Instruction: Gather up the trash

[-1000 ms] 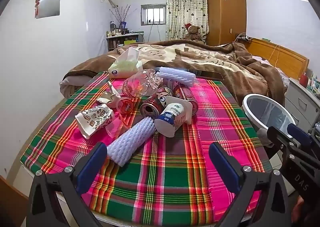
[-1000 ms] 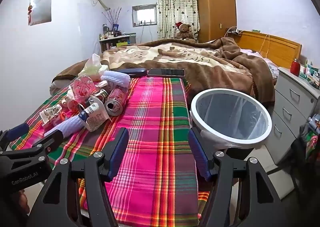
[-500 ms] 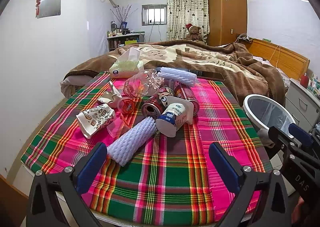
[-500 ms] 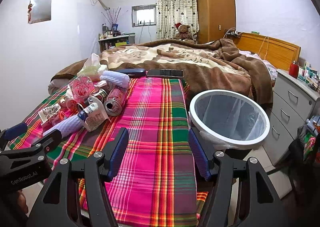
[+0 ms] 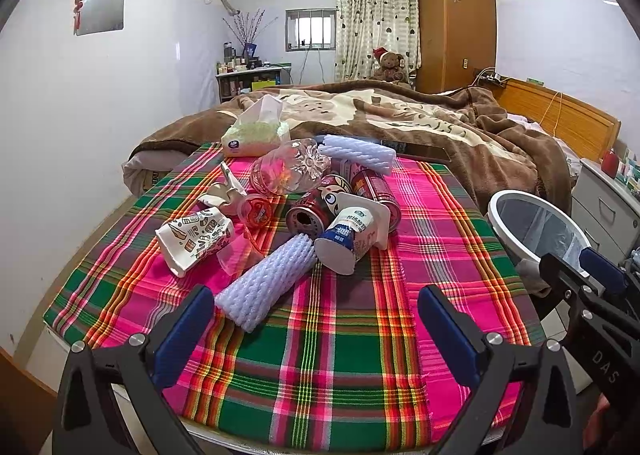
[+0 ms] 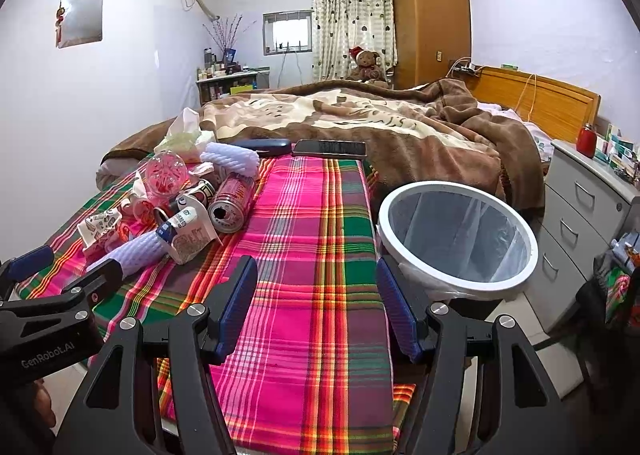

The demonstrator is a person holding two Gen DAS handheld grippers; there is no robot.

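A heap of trash lies on the plaid tablecloth (image 5: 332, 335): a white foam sleeve (image 5: 266, 282), a patterned paper cup (image 5: 194, 239), a yogurt cup (image 5: 346, 235), red cans (image 5: 306, 215), a crushed clear bottle (image 5: 290, 171), a second foam sleeve (image 5: 358, 153). My left gripper (image 5: 314, 329) hangs open just in front of the near foam sleeve, holding nothing. My right gripper (image 6: 318, 309) stands open over the cloth's right part, empty. The white-rimmed bin (image 6: 458, 241) with a clear liner sits beside the table's right edge. The same heap (image 6: 188, 223) shows left in the right wrist view.
A tissue pack (image 5: 254, 135) lies at the heap's far side. A phone (image 6: 330, 148) and a dark case (image 6: 266, 146) rest at the table's far edge against the bed's brown blanket (image 6: 400, 135). Grey drawers (image 6: 588, 215) stand right of the bin.
Both views have shifted only slightly; the left gripper has crept a little toward the heap. Both grippers stay open and the trash has not moved.
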